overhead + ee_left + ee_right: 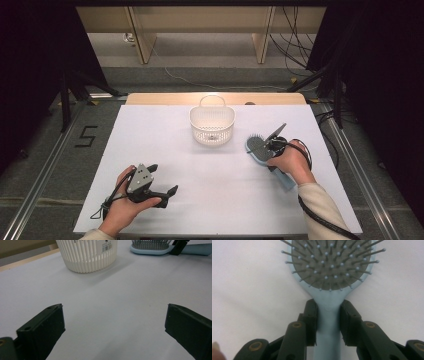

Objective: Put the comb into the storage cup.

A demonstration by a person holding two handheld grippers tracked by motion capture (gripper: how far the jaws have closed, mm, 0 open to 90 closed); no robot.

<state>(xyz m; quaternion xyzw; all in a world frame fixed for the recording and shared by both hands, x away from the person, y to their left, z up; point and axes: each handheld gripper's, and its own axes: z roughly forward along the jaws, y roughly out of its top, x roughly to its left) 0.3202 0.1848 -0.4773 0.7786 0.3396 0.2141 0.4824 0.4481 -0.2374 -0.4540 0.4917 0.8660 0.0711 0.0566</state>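
Note:
A light blue hairbrush (256, 145) lies bristles up on the white table at the right, its handle pointing toward the person. My right gripper (268, 146) is shut on it. In the right gripper view the two black pads (312, 315) press on either side of the brush's neck (329, 322), just below the bristle head (329, 267). My left gripper (163, 178) rests low at the front left with its jaws wide open and nothing between them (113, 315). The hairbrush (150, 248) also lies far off in the left gripper view.
A white slatted basket (212, 134) with a loop handle stands at the back middle of the table, left of the brush; its wall (87, 257) rises ahead of the left jaws. The table's wooden back edge (165, 98) lies behind it. A black cable (320, 220) trails from the right hand.

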